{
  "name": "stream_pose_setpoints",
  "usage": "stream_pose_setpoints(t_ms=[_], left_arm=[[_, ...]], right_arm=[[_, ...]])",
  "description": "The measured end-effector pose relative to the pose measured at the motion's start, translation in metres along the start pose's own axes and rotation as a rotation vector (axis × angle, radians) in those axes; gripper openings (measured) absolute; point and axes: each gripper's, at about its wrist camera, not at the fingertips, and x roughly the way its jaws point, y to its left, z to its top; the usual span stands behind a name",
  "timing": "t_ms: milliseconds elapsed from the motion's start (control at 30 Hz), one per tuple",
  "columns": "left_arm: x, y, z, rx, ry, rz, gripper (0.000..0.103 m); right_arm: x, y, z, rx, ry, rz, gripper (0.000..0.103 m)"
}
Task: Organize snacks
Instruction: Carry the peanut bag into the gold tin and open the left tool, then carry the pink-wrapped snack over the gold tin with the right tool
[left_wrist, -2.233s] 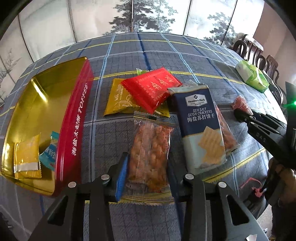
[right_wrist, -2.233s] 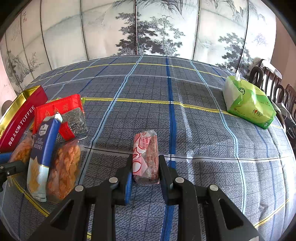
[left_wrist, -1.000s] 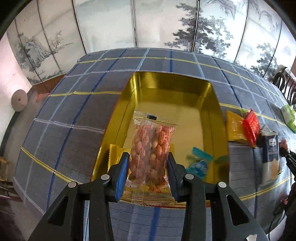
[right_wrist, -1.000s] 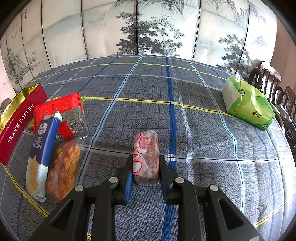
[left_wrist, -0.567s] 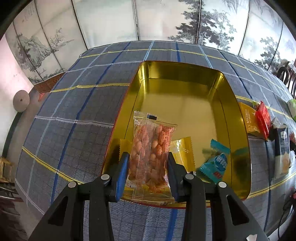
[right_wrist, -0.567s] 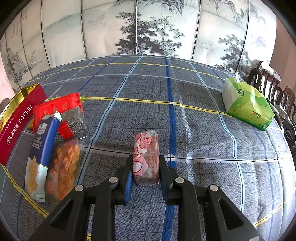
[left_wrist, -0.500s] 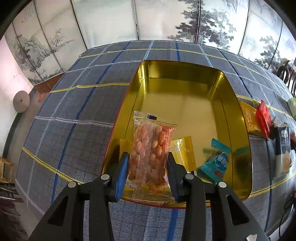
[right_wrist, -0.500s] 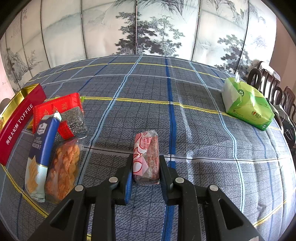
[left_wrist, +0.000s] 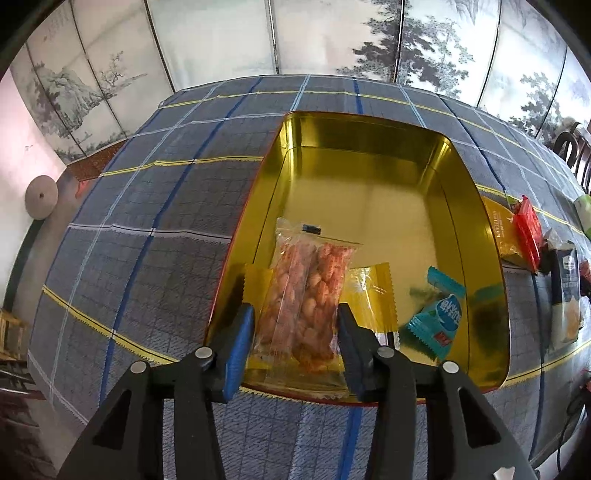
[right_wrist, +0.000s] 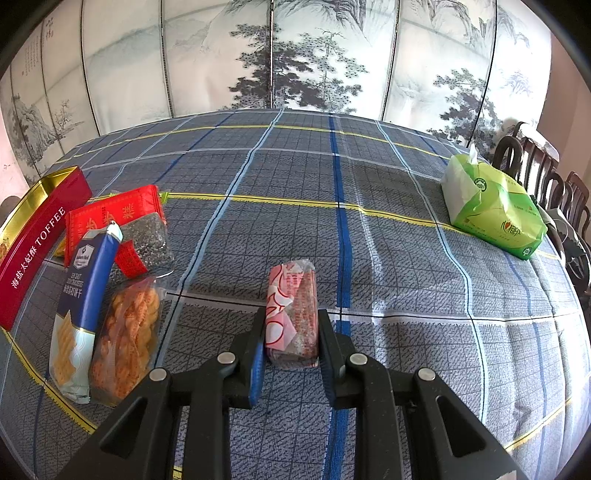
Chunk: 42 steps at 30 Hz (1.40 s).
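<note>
My left gripper (left_wrist: 295, 325) is shut on a clear bag of orange snacks (left_wrist: 306, 295) and holds it over the near end of the gold-lined red toffee tin (left_wrist: 369, 206). A yellow packet (left_wrist: 369, 295) and a teal packet (left_wrist: 439, 321) lie inside the tin. My right gripper (right_wrist: 291, 336) is shut on a pink-and-white wrapped bar (right_wrist: 291, 314) just above the checked tablecloth. The tin (right_wrist: 37, 236) shows at the left edge of the right wrist view.
Beside the tin lie a red packet (right_wrist: 110, 214), a dark seed bar (right_wrist: 147, 240), a blue cracker pack (right_wrist: 85, 295) and a bag of orange twists (right_wrist: 125, 328). A green tissue pack (right_wrist: 491, 206) sits far right, near dark chairs (right_wrist: 554, 184). A painted screen stands behind.
My left gripper has carried the orange snack bag from the table over to the tin and slid a little nearer its end. The right gripper has stayed still with the pink bar.
</note>
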Motion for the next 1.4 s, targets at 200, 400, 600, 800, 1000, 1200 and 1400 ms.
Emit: stream_pose_setpoints(t_ms=[200,400,600,800,1000,1200,1400], left_arm=[[-0.009,0.004,-0.003,-0.004,-0.018,-0.008,0.053],[-0.022,0.007,-0.008,-0.029,-0.046,-0.013,0.056],[-0.041,0.012,-0.013,-0.051,-0.095,0.013,0.062],[-0.057,0.016,-0.020,-0.054,-0.128,0.023,0.065],[-0.066,0.022,-0.026,-0.073,-0.148,0.035,0.071],[-0.067,0.036,-0.033,-0.124,-0.142,0.046,0.077],[-0.064,0.052,-0.040,-0.186,-0.131,0.044,0.083]], right_arm=[[0.000,-0.001,0.000,0.000,0.000,-0.001,0.024],[-0.001,-0.001,0.000,0.001,0.009,-0.015,0.024],[0.000,-0.003,0.005,0.000,0.032,-0.026,0.024],[0.006,-0.002,0.012,0.009,0.063,-0.026,0.024],[0.008,0.003,0.017,-0.005,0.089,-0.055,0.024],[-0.001,0.012,0.019,0.031,0.075,-0.082,0.023],[-0.040,0.032,0.041,0.064,-0.027,-0.054,0.023]])
